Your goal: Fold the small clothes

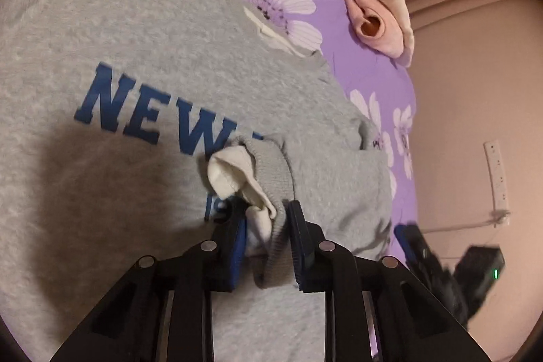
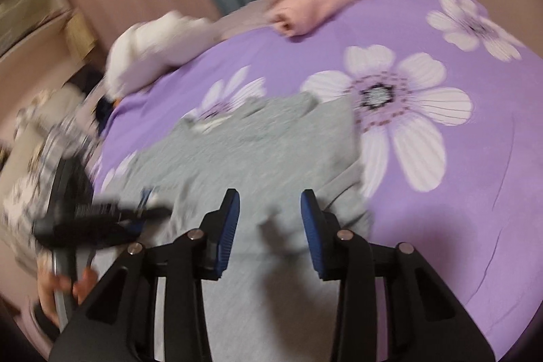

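A bed with a purple sheet [image 2: 441,209] printed with large white flowers fills both views, and on it lies a grey sweatshirt [image 1: 135,39], spread front up and taking most of the left wrist view. Its fabric looks soft and slightly fuzzy, with blue block letters reading "NEW" [image 1: 149,111] across the chest and smaller blue print below, partly hidden. The round neckline [image 1: 244,12] shows a pale lining and a label inside. One sleeve is drawn across the chest, its ribbed grey cuff [image 1: 275,178] with a white inner layer bunched at the end. The left gripper [image 1: 266,243] has its fingers pressed narrow onto that cuff, holding it. The right gripper [image 2: 269,233] hangs over the plain grey cloth at the sweatshirt's other side with its fingers apart and nothing clamped between them. Near the bed's far edge rest a folded pink garment [image 1: 376,19] and a blurred white garment [image 2: 156,46].
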{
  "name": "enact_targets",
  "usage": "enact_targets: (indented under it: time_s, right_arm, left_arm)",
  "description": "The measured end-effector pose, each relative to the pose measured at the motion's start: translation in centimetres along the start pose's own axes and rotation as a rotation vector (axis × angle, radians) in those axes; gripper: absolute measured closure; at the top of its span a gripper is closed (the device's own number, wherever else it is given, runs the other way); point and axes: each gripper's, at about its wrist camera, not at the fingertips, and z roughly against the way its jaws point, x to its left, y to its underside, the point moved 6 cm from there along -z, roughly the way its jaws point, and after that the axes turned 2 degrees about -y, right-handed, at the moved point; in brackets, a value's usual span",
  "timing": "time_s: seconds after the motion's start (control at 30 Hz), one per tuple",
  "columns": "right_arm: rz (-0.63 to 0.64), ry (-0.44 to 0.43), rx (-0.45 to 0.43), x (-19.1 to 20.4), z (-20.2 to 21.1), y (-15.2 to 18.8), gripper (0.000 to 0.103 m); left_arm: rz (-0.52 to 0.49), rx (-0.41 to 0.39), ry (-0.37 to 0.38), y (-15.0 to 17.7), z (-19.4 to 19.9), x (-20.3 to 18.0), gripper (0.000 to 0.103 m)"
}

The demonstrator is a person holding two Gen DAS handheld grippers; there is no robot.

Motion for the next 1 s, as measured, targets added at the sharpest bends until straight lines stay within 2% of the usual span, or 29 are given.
enact_targets:
  time_s: [0.07,0.1,0.17,0.33,0.37,0.4,0.43,0.47,0.57,0.67,0.7,0.73,0.8,0.87,0.93,1.0]
  right_arm:
    - [-0.085,-0.002,0.001,-1.6,-1.3,-1.3,0.061]
    - [-0.137,-0.010,0.012,-2.7,-2.3,-2.1,0.053]
    - [-0.215,-0.007,0.044,-4.2,-4.1,-3.0,0.048]
    - [-0.320,-0.099,0.118,-5.7,-7.9,-4.3,0.048]
    - [-0.337,-0.115,0.119,-5.8,-8.2,-4.5,0.053]
    - [-0.358,-0.134,0.116,-6.0,-8.4,-4.7,0.073]
    - [-0.375,-0.139,0.111,-6.2,-8.4,-4.8,0.085]
    - [-0.379,-0.138,0.097,-6.3,-8.1,-5.0,0.092]
    - [-0.291,-0.132,0.028,-5.3,-6.3,-5.2,0.096]
    - [-0.220,-0.041,-0.061,-5.3,-4.3,-5.9,0.096]
    - [-0.190,-0.024,-0.069,-5.3,-4.2,-6.1,0.096]
    - [-0.176,-0.009,-0.055,-5.4,-4.6,-6.2,0.096]
    - [-0.103,0.093,0.022,-5.7,-6.2,-5.9,0.094]
    - [-0.055,0.173,0.055,-6.1,-7.1,-5.6,0.087]
    - [-0.036,0.204,0.054,-6.2,-6.8,-5.7,0.086]
    - [-0.004,0.206,-0.007,-5.3,-4.7,-6.3,0.085]
  left_arm:
    - [-0.030,-0.035,-0.006,-0.4,0.7,-0.4,0.084]
    - [-0.050,-0.058,-0.014,-0.4,1.1,-0.6,0.084]
    - [-0.083,-0.078,-0.040,-0.2,1.3,-0.5,0.084]
    - [-0.113,-0.054,-0.081,0.6,0.4,0.5,0.084]
    - [-0.113,-0.054,-0.081,0.6,0.4,0.4,0.084]
    - [-0.113,-0.053,-0.082,0.6,0.4,0.4,0.084]
    - [-0.118,-0.052,-0.086,0.5,0.3,0.3,0.084]
    - [-0.122,-0.052,-0.089,0.4,0.3,0.0,0.084]
    - [-0.164,-0.062,-0.103,0.2,0.1,-1.0,0.084]
    - [-0.189,-0.054,-0.098,0.1,-0.5,-1.7,0.084]
    - [-0.202,-0.056,-0.129,0.0,-1.0,-1.8,0.084]
    - [-0.211,-0.055,-0.156,-0.2,-1.5,-1.7,0.084]
    - [-0.207,-0.057,-0.166,-0.5,-2.0,-1.5,0.084]
    - [-0.193,-0.052,-0.163,-0.8,-2.2,-1.3,0.084]
    - [-0.193,-0.045,-0.162,-0.8,-2.1,-1.2,0.084]
    - [-0.203,-0.040,-0.168,-0.8,-2.0,-1.4,0.084]
